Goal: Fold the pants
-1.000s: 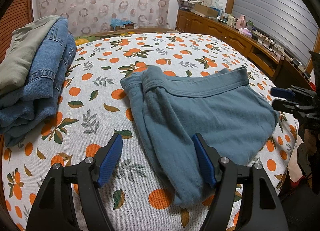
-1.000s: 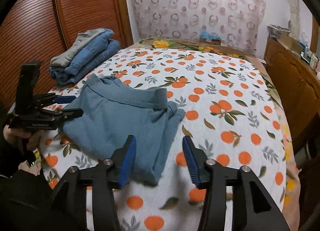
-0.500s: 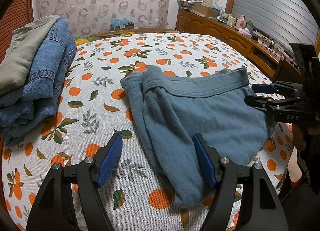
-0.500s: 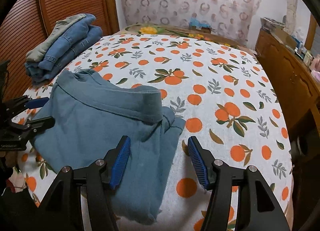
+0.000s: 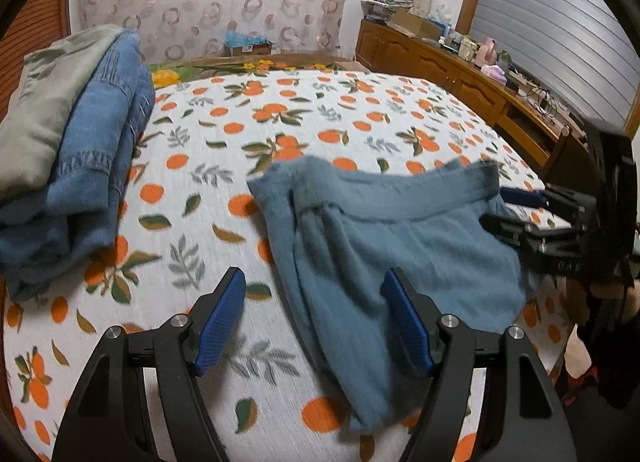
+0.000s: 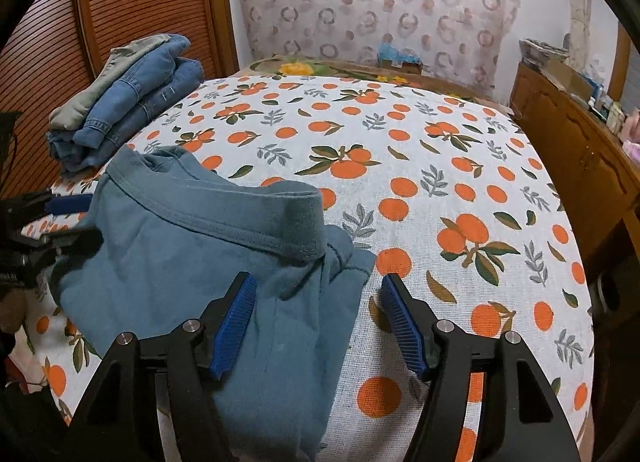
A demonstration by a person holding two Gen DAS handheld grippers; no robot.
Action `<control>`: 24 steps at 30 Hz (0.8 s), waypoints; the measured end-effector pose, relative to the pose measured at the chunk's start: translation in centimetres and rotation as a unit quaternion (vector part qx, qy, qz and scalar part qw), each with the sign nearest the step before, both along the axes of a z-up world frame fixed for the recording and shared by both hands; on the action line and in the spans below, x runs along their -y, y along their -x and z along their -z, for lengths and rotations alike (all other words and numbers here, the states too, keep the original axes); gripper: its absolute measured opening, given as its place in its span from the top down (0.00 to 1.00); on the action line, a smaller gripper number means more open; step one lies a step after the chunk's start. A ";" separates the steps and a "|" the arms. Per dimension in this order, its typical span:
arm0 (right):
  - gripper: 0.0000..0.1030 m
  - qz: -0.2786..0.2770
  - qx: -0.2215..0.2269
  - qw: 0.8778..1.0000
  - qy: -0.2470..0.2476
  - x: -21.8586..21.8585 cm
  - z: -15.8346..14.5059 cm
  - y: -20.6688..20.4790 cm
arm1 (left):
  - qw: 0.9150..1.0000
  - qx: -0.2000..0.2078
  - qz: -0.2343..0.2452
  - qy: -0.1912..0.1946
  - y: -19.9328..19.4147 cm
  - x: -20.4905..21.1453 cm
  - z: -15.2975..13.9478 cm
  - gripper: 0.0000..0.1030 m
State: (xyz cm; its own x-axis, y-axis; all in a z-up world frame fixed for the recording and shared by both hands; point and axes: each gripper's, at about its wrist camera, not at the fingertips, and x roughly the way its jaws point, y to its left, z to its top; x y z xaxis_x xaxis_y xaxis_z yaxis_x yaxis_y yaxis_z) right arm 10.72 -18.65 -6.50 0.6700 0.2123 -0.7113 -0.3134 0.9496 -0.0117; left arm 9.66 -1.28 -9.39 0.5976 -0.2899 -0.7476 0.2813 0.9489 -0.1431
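The teal-blue pants [image 5: 384, 246] lie partly folded on the orange-print bedsheet [image 5: 208, 189], waistband away from me; they also show in the right wrist view [image 6: 192, 262]. My left gripper [image 5: 314, 320] is open, hovering over the pants' near left edge. My right gripper [image 6: 316, 322] is open above the pants' right side near the waistband end. In the left wrist view the right gripper [image 5: 520, 209] sits at the pants' right edge. In the right wrist view the left gripper [image 6: 68, 217] sits at their left edge.
A stack of folded jeans and an olive garment [image 5: 68, 141] lies at the bed's left side, also in the right wrist view [image 6: 124, 97]. A wooden sideboard with clutter [image 5: 472, 65] runs along the right. A slatted wooden wardrobe [image 6: 120, 1] stands behind the stack.
The right gripper has moved forward over the pants toward the waistband. The left gripper has moved slightly forward. Both stay open.
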 end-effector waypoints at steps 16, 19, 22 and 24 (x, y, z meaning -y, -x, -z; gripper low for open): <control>0.33 0.001 0.002 1.000 -0.007 0.0 0.1 0.1 | 0.999 -0.024 -0.002 0.022 -4.2 0.1 0.5 0.40; 0.33 0.001 0.002 1.000 -0.012 0.1 0.0 0.1 | 0.999 -0.029 -0.005 0.038 -4.5 -0.2 0.8 0.40; 0.33 0.000 0.000 1.000 -0.016 0.3 0.0 0.1 | 0.999 -0.027 -0.009 0.045 -4.8 -0.2 0.8 0.40; 0.33 0.000 -0.001 1.000 -0.018 0.3 0.0 0.0 | 0.999 -0.024 -0.012 0.047 -4.9 -0.1 0.8 0.40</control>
State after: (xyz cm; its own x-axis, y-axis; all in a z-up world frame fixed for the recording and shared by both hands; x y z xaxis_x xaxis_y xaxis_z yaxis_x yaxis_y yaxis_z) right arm 10.69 -18.92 -6.46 0.6680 0.2377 -0.7052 -0.3135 0.9493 0.0230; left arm 14.54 -1.18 -10.23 0.5689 -0.3467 -0.7457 0.2494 0.9368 -0.2453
